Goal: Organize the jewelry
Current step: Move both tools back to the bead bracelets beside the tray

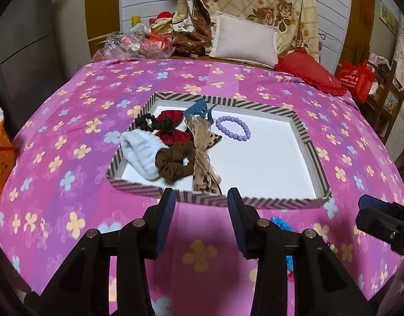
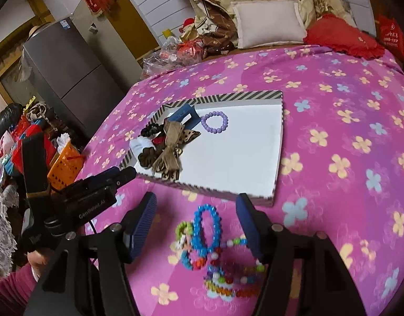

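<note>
Blue beaded bracelet (image 2: pixel 205 230) is lying just before the striped tray (image 2: pixel 278 142); right tool (image 2: pixel 198 218), spread wide, is straddling it for pickup; left tool (image 1: pixel 201 205) is waiting wide.

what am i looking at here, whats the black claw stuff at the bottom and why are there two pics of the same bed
There is no robot here. A person holds a two-finger clamp tool in each hand, and each tool carries a wide-angle camera looking forward along its fingers. One picture comes from the left gripper, the other from the right gripper, so you see the same scene from two spots.

Both grippers are open and hold nothing.

On the pink flowered bedspread lies a shallow striped tray with a white floor. Inside it are a purple bead bracelet, a white scrunchie, a brown scrunchie, a red bow, a tan bow and a blue hair clip.

Outside the tray, between the right gripper's fingers, lies a pile of colourful bead bracelets, not yet put away.
</note>
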